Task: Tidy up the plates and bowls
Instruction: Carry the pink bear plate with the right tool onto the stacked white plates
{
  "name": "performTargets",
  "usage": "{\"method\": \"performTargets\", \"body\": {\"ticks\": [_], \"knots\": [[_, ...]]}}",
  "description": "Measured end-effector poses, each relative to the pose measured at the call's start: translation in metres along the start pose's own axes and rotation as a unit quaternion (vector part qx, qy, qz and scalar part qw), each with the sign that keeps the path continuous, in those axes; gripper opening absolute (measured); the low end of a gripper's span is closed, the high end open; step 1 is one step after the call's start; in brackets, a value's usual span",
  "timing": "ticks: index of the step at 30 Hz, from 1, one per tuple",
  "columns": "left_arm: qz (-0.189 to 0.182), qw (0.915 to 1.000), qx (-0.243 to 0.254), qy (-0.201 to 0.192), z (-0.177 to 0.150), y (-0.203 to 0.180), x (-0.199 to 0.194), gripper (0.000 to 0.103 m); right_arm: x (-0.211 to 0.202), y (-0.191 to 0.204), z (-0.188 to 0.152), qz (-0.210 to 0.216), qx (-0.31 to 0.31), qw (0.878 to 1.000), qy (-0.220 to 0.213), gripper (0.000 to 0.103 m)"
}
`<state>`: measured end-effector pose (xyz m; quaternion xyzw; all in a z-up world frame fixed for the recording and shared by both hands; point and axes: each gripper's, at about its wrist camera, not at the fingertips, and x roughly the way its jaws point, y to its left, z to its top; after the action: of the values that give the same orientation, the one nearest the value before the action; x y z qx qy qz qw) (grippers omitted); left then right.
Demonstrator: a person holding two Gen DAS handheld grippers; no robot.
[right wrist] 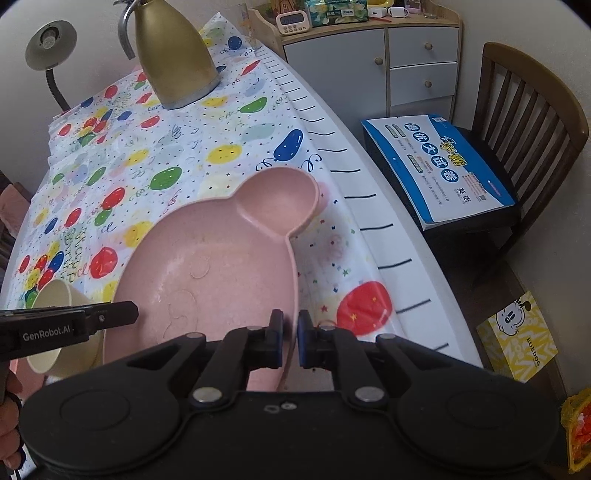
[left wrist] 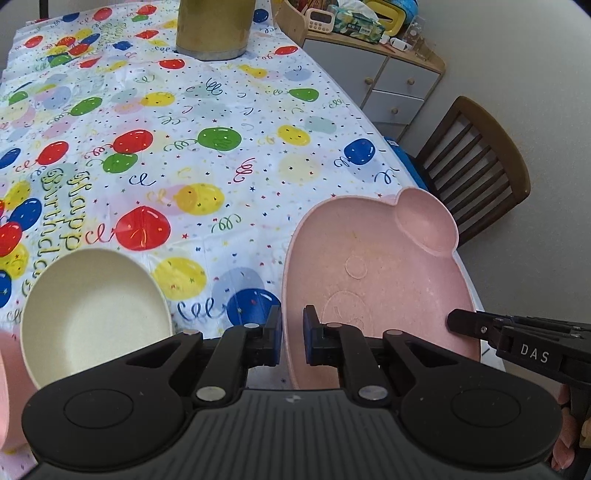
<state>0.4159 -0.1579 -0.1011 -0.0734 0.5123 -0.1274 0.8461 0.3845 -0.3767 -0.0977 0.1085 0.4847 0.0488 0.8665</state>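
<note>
Left wrist view. Left hand-held gripper [left wrist: 291, 339]: pinching the near left rim of the pink bear-shaped plate [left wrist: 373, 273], one pad inside, one outside. The plate sits toward the right edge of the surface [left wrist: 258, 122], its round ear compartment pointing away. Right hand-held gripper [left wrist: 452, 320]: reaching in at the plate's right rim. Advice: raise both sides evenly and keep the plate level, since two thin rim grips could twist or slip. Cream bowl [left wrist: 96, 314]: just left of the plate, apart from it, a likely obstacle to sideways travel. Gold jug [left wrist: 214, 29]: far end, well clear.

Right wrist view. Right hand-held gripper [right wrist: 290, 339]: pressed onto the plate's right rim. Chair [right wrist: 528, 122] holding a blue booklet [right wrist: 439, 166], drawers [right wrist: 406, 62] and yellow box [right wrist: 517, 336]: all off the surface.
</note>
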Motion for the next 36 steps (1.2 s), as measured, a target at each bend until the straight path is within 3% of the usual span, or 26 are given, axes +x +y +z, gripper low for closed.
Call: {"method": "performTargets", "body": {"ticks": [8, 22, 36], "knots": [[0.023, 0.9997, -0.009, -0.009, -0.037, -0.029, -0.031, 0.011, -0.040, -0.007, -0.022, 0.012, -0.016, 1.000, -0.002, 0.006], [0.029, 0.9983, -0.050, -0.009, -0.120, -0.075, -0.081, 0.011, -0.098, -0.041, -0.068, 0.042, -0.045, 0.998, 0.016, 0.005], [0.029, 0.9958, -0.084, 0.020, -0.193, -0.095, -0.099, 0.011, -0.123, -0.070, -0.122, 0.078, -0.052, 0.994, 0.047, 0.005]]}}
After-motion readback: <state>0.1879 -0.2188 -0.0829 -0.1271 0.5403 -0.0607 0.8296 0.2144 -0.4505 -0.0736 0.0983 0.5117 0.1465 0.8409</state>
